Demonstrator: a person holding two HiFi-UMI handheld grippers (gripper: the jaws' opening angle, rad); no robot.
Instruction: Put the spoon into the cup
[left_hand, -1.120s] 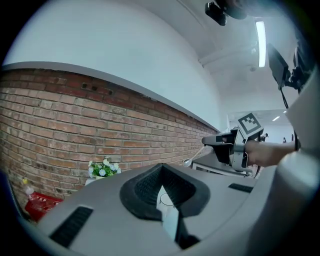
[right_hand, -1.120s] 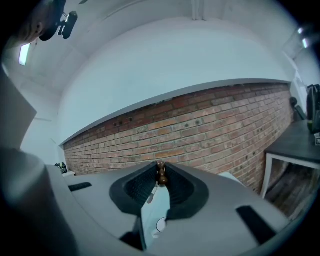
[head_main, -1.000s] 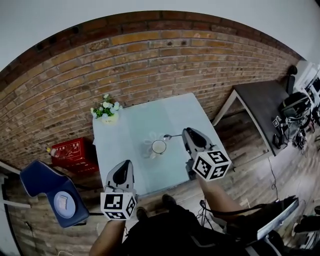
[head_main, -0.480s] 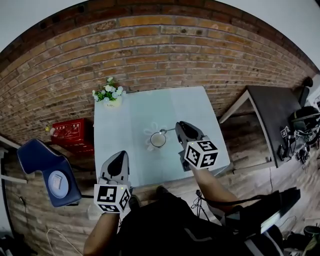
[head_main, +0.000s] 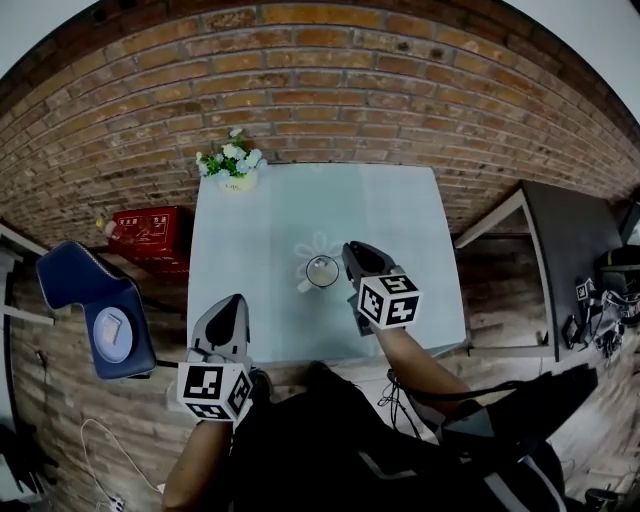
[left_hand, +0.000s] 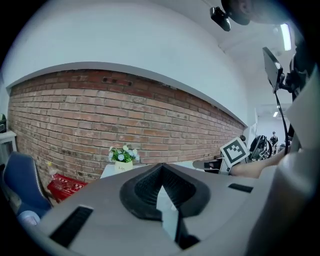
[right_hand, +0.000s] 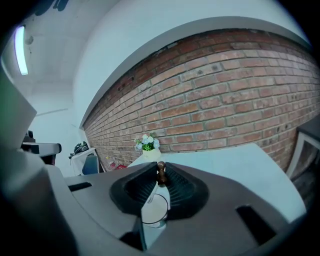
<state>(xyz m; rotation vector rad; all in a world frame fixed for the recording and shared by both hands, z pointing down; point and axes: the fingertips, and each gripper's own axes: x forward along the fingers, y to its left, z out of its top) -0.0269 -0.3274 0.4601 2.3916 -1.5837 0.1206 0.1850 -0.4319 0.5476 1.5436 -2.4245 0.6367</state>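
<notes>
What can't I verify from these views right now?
- The spoon: the right gripper covers its bowl in the head view; the right gripper view shows only its handle between shut jaws.
- Whether the spoon is inside the cup: too small in the head view.
- The cup, left gripper view: hidden by the left gripper body.

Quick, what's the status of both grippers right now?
Left gripper: shut, nothing between its fingers.
Right gripper: shut on the spoon.

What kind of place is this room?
Probably a lab or office workspace: bare red brick wall, pale square table with a white flower pot, and a dark desk beside tangled cables and equipment.
</notes>
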